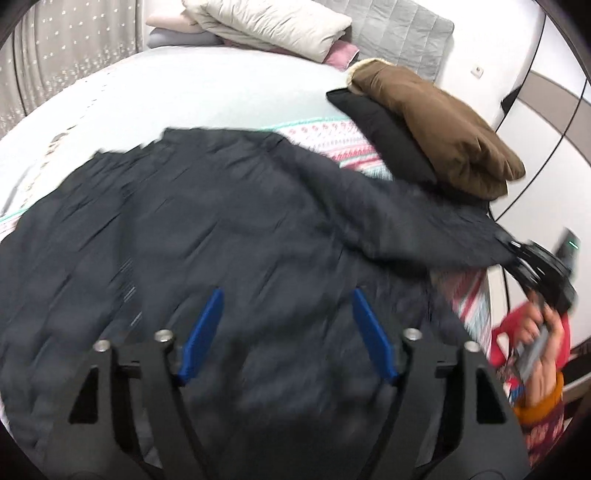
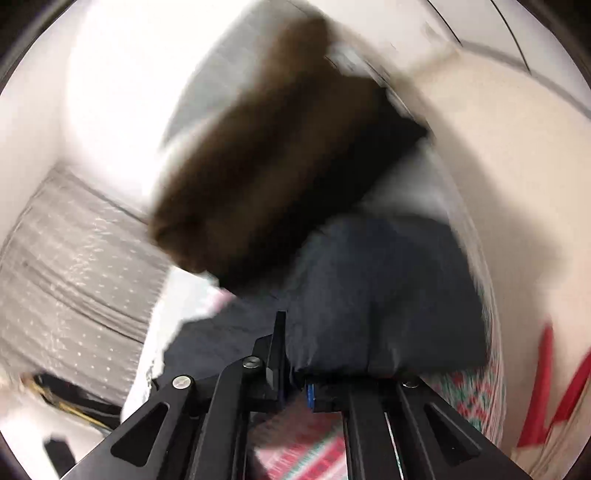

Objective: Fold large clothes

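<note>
A large dark navy jacket [image 1: 207, 229] lies spread on the bed. My left gripper [image 1: 286, 306] hovers over its near part, open and empty, blue pads wide apart. My right gripper [image 1: 532, 258] is at the bed's right edge, shut on the end of the jacket's sleeve [image 1: 443, 229] and holding it out to the right. In the right wrist view the gripper [image 2: 295, 373] is closed on the sleeve cuff [image 2: 369, 306], which covers the right finger; the frame is blurred.
A folded brown coat [image 1: 439, 122] sits on a black folded garment [image 1: 384, 125] at the bed's right side; the coat [image 2: 251, 158] shows blurred in the right wrist view. Pillows and bedding [image 1: 269, 26] lie at the headboard. A patterned blanket [image 1: 332, 140] lies under the jacket.
</note>
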The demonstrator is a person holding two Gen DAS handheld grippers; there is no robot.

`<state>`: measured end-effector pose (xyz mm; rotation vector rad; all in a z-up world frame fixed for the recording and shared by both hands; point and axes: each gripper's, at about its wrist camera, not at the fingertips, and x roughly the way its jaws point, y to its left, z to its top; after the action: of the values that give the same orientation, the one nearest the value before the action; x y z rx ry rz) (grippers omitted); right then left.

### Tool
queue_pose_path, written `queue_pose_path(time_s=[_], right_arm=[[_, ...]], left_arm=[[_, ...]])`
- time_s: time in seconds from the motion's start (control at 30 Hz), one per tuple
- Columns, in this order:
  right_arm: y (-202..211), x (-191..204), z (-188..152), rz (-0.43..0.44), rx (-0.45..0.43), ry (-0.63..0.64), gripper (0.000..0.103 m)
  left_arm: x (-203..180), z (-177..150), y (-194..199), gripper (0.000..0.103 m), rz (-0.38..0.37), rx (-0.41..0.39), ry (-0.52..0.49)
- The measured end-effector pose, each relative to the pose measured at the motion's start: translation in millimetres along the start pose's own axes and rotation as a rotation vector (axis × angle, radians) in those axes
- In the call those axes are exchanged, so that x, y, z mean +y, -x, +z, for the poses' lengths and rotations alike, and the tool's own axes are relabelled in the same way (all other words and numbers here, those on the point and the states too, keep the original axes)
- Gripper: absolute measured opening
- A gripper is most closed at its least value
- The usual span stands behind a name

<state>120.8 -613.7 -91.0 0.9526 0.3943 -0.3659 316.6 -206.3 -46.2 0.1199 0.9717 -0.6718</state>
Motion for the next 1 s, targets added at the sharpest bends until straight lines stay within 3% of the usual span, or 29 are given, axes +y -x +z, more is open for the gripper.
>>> queue_pose_path(time_s=[0.2,0.33,0.43,0.57,0.67,0.77,0.87,0.93,1.0], right_arm=[[39.7,83.3,8.7,0.130,-0.115,0.270,0.005],[53.8,139.2,2.7,0.255,-0.139,0.457,0.005],[54.4,169.6,5.9,0.303,-0.177,0.557,0.005],[40.0,182.2,27.3,0.300,-0.206,0.556,0.005],[22.3,175.8,43.5,0.283,-0.185,0.502,0.004],[7.9,169.1,52.2,0.259,-0.136,0.472,0.004],[-3.5,178.9,53.7,0.262,-0.120,0.474,0.004],[1.5,189.4,50.6,0.296,-0.107,0.492,0.004],[3.1,215.1,41.1,0.320,-0.092,0.564,0.004]], left_arm=[[1.2,27.1,-55.8,0.042,-0.051,-0.054,0.128],[2.1,25.6,-72.5,0.041,-0.126,-0.114,0.211],[-5.7,23.8,-86.9,0.036,-0.185,-0.136,0.239],[-28.9,29.3,-115.9,0.035,-0.244,-0.098,0.226],[-43.1,38.3,-142.8,0.035,-0.243,-0.034,0.202],[-54.3,46.1,-165.3,0.035,-0.192,0.022,0.164],[-60.0,48.6,-157.7,0.038,-0.172,0.052,0.133],[-57.5,47.9,-139.3,0.048,-0.210,0.075,0.110],[-48.0,44.9,-111.2,0.068,-0.214,0.053,0.090]])
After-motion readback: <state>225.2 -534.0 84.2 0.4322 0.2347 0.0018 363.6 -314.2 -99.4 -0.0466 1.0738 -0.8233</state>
